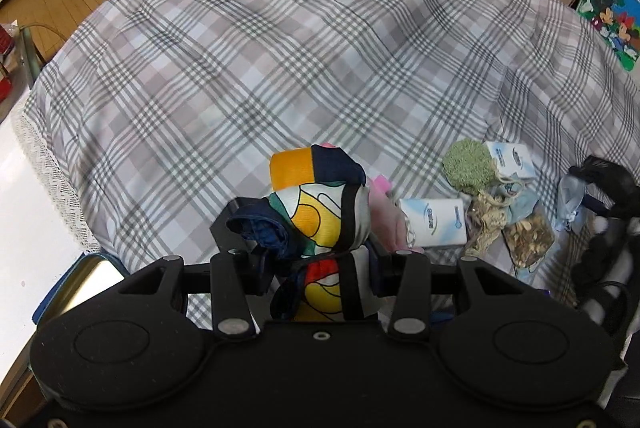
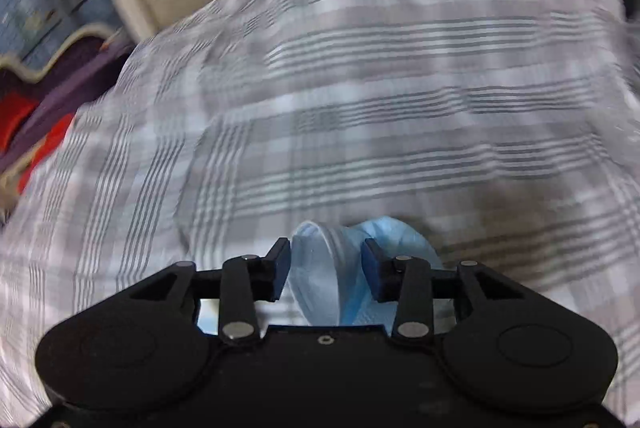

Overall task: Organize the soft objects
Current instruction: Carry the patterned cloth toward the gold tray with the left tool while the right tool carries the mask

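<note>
A bundled cloth [image 1: 316, 204] printed in orange, navy, yellow, white and green sits between the fingers of my left gripper [image 1: 308, 240], which is shut on it above the plaid bedspread [image 1: 280, 60]. The right finger is hidden behind the cloth. My right gripper [image 2: 326, 264] is shut on a crumpled light blue face mask [image 2: 320, 268], with both blue pads against it. The right wrist view is blurred. In the left wrist view that mask [image 1: 570, 198] hangs at the far right.
A pile lies on the bedspread to the right: a green knitted cloth [image 1: 466, 164], two tissue packs [image 1: 434, 222], a string net [image 1: 486, 216], a bag of brown pieces [image 1: 528, 238] and a pink cloth [image 1: 384, 200]. A white table [image 1: 24, 208] borders the left.
</note>
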{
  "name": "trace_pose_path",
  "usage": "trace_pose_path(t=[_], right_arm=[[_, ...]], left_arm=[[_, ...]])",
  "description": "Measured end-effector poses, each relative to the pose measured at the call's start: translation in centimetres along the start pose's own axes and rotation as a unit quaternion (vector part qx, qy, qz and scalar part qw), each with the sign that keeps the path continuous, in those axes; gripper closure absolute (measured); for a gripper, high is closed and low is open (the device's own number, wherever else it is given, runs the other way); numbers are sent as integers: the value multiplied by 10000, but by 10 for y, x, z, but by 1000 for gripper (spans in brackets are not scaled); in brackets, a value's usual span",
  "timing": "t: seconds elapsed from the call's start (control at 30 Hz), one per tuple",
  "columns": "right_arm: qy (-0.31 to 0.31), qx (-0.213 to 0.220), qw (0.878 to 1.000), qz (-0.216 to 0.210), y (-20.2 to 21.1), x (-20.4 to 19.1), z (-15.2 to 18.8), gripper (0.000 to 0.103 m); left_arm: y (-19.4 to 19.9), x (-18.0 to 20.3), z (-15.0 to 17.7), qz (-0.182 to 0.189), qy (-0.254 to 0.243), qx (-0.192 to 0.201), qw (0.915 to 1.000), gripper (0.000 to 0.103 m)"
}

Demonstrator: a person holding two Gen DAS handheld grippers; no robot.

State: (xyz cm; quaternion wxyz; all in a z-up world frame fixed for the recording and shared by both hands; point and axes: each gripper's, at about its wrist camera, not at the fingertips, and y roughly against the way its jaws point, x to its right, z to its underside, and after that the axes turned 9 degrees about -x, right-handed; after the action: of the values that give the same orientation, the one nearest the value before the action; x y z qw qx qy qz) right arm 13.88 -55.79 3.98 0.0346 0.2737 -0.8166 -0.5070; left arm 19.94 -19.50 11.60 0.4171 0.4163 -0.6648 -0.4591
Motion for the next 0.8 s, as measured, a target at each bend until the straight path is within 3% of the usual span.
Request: trace_pose_path(t=[0.13, 0.17, 0.23, 0.27, 0.3, 0.37, 0.4, 0.43, 0.53, 0.6, 0.8], right_arm=[[-51, 180, 9961, -865, 27, 19, -3, 19], [-85, 156, 9901, -1393, 28, 26, -6, 14], [-297, -46, 9654, -2589, 29, 40, -11, 12], [-381, -46, 9597, -2785, 29, 43, -11, 13], [-366, 61, 9695, -2422, 32, 41, -11, 13], [-185, 436, 9948, -899, 33, 33, -8, 11], [-147, 471, 9984, -293, 29, 30, -9, 8], [-177, 369, 9991, -58, 22, 33, -11, 7], [-498, -373, 9972, -413, -3, 45, -18, 5], [-454, -701, 9958, -383, -17, 43, -15, 4], [-85, -809, 9963, -284, -29, 26, -5, 2]], left_arm=[[-11, 15, 1, 75, -147, -95, 9998, 59], [-14, 20, 1, 105, -193, -130, 9997, 59], [-21, 31, 1, 159, -281, -202, 9993, 59], [-24, 36, 1, 178, -323, -233, 9990, 59], [-28, 41, 1, 182, -371, -261, 9988, 59], [-33, 50, 2, 184, -452, -306, 9983, 59], [-34, 54, 1, 185, -482, -318, 9982, 59], [-35, 58, 1, 188, -517, -318, 9980, 59], [-39, 70, 1, 156, -604, -296, 9976, 59], [-41, 77, 2, 156, -661, -313, 9972, 59], [-37, 85, 7, 172, -739, -298, 9967, 59]])
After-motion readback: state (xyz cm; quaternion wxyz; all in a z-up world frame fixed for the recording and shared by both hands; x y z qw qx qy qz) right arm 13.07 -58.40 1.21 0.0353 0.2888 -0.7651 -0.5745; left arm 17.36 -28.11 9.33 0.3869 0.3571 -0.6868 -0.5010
